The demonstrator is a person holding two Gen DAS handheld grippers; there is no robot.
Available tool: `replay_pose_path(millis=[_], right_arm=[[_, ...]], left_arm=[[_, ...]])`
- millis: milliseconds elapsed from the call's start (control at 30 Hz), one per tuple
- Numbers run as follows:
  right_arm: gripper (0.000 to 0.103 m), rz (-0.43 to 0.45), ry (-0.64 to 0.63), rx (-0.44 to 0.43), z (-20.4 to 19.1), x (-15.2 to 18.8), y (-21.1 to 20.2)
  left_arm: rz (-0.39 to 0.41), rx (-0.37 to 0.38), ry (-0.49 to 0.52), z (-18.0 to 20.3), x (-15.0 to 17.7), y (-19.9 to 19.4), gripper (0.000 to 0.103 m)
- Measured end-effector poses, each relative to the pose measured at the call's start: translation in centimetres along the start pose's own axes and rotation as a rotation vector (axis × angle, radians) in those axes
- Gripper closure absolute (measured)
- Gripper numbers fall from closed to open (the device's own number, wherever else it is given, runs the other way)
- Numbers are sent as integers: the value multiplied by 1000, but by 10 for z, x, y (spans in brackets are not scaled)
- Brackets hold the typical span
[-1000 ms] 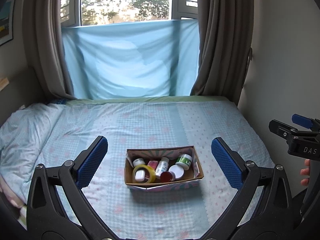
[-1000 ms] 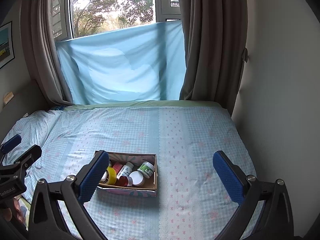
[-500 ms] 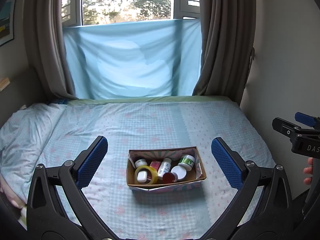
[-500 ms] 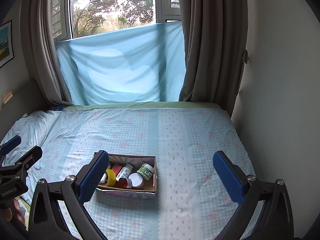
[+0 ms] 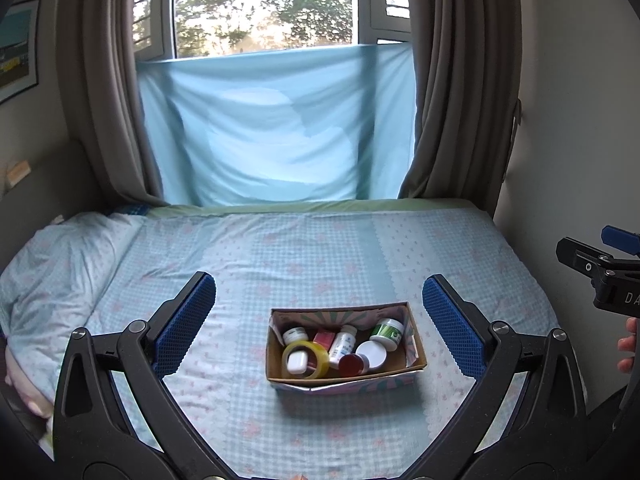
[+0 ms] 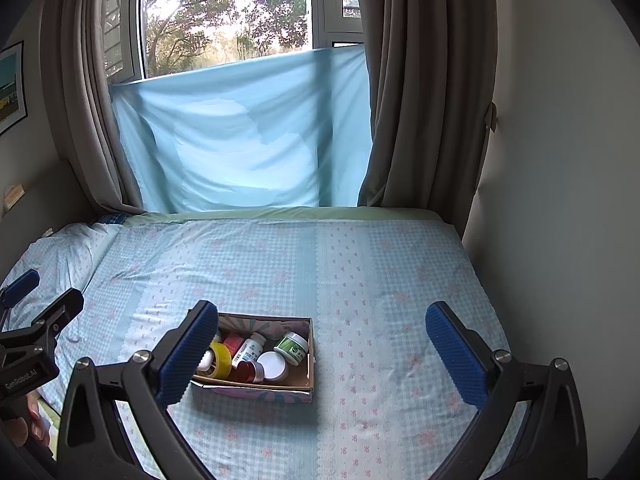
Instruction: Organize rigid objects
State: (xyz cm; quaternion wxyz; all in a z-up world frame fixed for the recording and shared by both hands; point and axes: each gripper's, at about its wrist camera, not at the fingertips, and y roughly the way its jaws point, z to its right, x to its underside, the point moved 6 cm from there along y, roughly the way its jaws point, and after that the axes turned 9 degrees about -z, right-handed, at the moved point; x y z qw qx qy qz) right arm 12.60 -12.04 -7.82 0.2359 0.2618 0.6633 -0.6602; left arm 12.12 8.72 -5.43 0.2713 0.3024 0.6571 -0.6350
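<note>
Your left gripper (image 5: pixel 318 320) is spread wide, nothing between the blue pads, hovering above the bed (image 5: pixel 320 248). The cardboard box (image 5: pixel 344 380) sits framed between its fingers, near-centre on the checked blue sheet.

Your right gripper (image 6: pixel 322 348) is also spread wide and empty. From its view the box (image 6: pixel 256 390) lies left of centre, partly behind the left finger (image 6: pixel 188 356).

Box contents, all loose inside:
- yellow tape roll (image 5: pixel 306 358) at near-left, w/ a small white cap-like item (image 5: pixel 298 361) in its hole
- white bottle (image 5: pixel 343 345) lying tilted, mid-box
- red-lidded jar (image 5: pixel 352 363) near edge, touching the white round lid (image 5: pixel 371 353)
- green-labelled jar (image 5: pixel 386 332) at far-right, tilted
- red box (image 5: pixel 324 338) and another white-capped jar (image 5: pixel 295 335) toward far-left.

Bed around the box carries nothing else; pillow (image 5: pixel 60 272) at far left. Blue cloth (image 5: pixel 276 128) hangs across the lower window, brown curtains (image 5: pixel 460 80) either side.

Your fingers (image 5: pixel 628 344) show at the right edge of the left view, gripping the right tool's handle.
</note>
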Motion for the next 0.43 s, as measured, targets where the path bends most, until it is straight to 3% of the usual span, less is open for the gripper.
replay_pose_path(millis=[167,433], right_arm=[[0,-2,-1,-2,0,-2,2],[0,-24,2,-1,2,-15,17]], left_arm=[[28,14,-3,1,-1,1,0],[-16,46,-28,-2,-1,22,0]])
